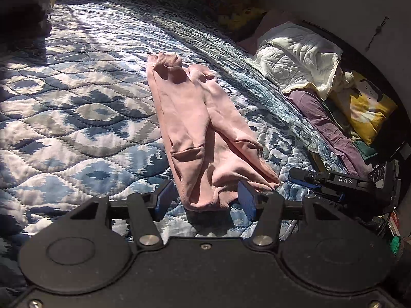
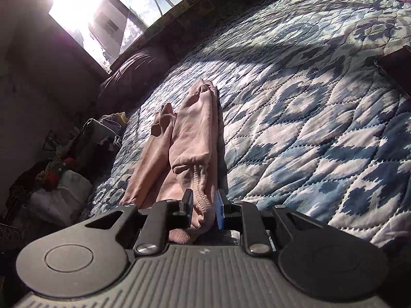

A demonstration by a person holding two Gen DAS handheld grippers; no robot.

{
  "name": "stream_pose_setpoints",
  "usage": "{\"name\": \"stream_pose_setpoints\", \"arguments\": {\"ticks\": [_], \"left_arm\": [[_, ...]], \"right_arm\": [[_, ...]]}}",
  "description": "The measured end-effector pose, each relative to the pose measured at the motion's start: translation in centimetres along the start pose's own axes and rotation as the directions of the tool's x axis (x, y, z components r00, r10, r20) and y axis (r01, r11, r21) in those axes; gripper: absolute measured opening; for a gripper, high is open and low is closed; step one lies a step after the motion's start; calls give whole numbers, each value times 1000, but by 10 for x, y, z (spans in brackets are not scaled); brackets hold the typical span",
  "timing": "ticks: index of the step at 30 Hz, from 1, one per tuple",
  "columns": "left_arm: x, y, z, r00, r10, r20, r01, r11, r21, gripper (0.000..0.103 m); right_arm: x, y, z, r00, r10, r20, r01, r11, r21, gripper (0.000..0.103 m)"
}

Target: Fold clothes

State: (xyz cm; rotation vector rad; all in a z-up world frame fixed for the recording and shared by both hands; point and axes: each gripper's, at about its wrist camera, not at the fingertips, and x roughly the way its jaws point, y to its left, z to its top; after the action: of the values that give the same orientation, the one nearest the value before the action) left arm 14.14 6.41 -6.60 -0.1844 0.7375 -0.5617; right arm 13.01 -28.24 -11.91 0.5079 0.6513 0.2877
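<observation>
A pink garment [image 1: 190, 118] with ribbed cuffs lies lengthwise on a blue-and-white quilted bedspread [image 1: 77, 128]. My left gripper [image 1: 205, 201] is open, its blue pads on either side of the garment's near end, just above the quilt. In the left wrist view my right gripper [image 1: 298, 175] reaches in from the right toward the garment's near right corner. In the right wrist view the right gripper [image 2: 204, 209] is shut on a bunched edge of the pink garment [image 2: 190, 141], with a ribbed band tucked under its fingers. The garment stretches away over the bedspread [image 2: 308, 128].
A white quilted blanket [image 1: 295, 59], a purple cloth [image 1: 326, 120] and a yellow pillow [image 1: 367, 107] lie at the bed's right side. A bright window [image 2: 115, 12] and a brown cushion [image 2: 133, 74] are beyond the bed. Clutter [image 2: 56, 179] sits beside it.
</observation>
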Motion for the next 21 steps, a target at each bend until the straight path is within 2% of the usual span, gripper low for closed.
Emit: {"name": "stream_pose_setpoints", "arguments": {"ticks": [1, 2, 3, 5, 8, 9, 11, 12, 14, 15, 16, 17, 19, 21], "left_arm": [[-1, -10, -3, 999, 37, 16, -39, 992, 118, 55], [-2, -21, -6, 997, 74, 35, -80, 968, 238, 55], [2, -31, -12, 992, 114, 54, -126, 919, 372, 55], [14, -43, -26, 984, 166, 67, -175, 804, 568, 55], [41, -45, -54, 969, 227, 98, -215, 581, 785, 56], [47, -44, -63, 965, 238, 113, -224, 513, 829, 56], [56, -41, -78, 956, 242, 168, -252, 374, 893, 54], [59, -37, -83, 955, 229, 188, -256, 317, 913, 54], [64, -31, -93, 952, 204, 230, -271, 202, 941, 55], [66, -28, -96, 954, 187, 235, -266, 157, 951, 55], [67, -25, -98, 953, 169, 250, -272, 126, 954, 55], [68, -22, -98, 954, 152, 257, -275, 113, 955, 55], [71, -17, -97, 952, 122, 282, -294, 91, 952, 57], [73, -14, -95, 950, 106, 294, -303, 82, 949, 57]], "right_arm": [[-4, 10, 1, 1000, -26, 0, 25, 992, -127, 22], [-8, 20, 1, 998, -55, 2, 54, 963, -266, 22], [-9, 29, -5, 995, -96, 4, 88, 898, -432, 22], [-7, 39, -21, 988, -155, 1, 118, 751, -650, 29], [3, 49, -47, 976, -218, 19, 128, 498, -858, 32], [9, 52, -57, 973, -228, 43, 132, 394, -910, 33], [16, 54, -71, 969, -224, 103, 158, 246, -956, 38], [19, 55, -78, 966, -218, 136, 175, 168, -970, 41], [25, 55, -84, 962, -191, 193, 205, 47, -978, 46], [28, 55, -85, 963, -177, 206, 210, 4, -978, 46], [32, 54, -85, 963, -155, 222, 217, -50, -975, 46], [35, 53, -84, 963, -135, 232, 221, -91, -971, 46], [39, 51, -83, 967, -98, 235, 220, -142, -965, 43], [40, 50, -86, 968, -48, 245, 233, -185, -955, 41]]}}
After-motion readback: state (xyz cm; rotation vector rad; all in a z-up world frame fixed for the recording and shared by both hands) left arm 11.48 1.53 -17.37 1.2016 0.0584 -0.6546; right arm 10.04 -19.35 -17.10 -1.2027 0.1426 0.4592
